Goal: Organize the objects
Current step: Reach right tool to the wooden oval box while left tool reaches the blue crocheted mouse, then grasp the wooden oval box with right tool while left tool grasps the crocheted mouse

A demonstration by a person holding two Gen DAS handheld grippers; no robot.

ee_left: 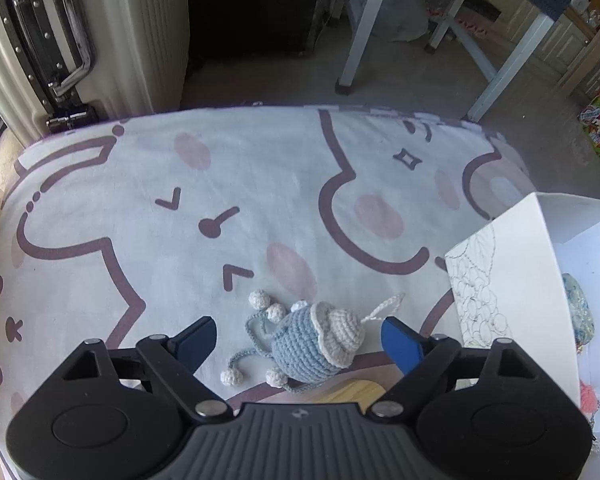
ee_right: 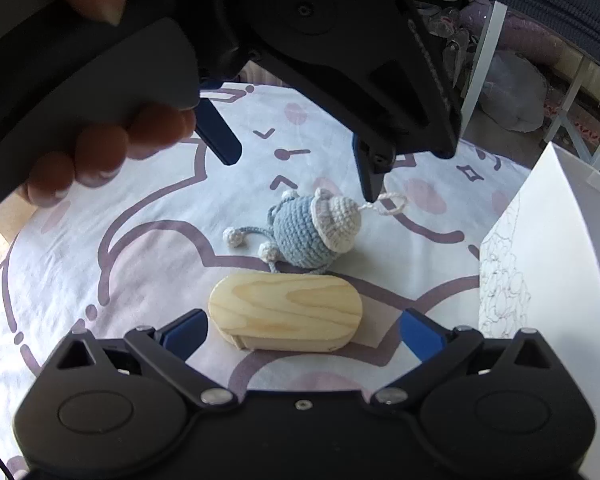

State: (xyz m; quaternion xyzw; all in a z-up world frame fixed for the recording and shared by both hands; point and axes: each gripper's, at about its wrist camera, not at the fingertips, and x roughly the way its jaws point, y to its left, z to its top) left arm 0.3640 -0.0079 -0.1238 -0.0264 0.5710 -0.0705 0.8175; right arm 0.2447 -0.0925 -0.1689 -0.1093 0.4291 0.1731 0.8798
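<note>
The left gripper (ee_left: 300, 338) hangs with fingers spread around the crochet toy (ee_left: 312, 344); next, clench and carry it to the white box (ee_left: 540, 240) at three o'clock, while the right gripper (ee_right: 300, 330), fingers released, straddles the wooden case (ee_right: 286, 312).

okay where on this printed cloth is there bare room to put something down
Widest bare stretch: the cloth left of and beyond the crochet toy, out to its far edge by the suitcase. Crowded: the near middle, where the toy lies beside the wooden case, both open claws over them, and the right side, taken by the white box.
</note>
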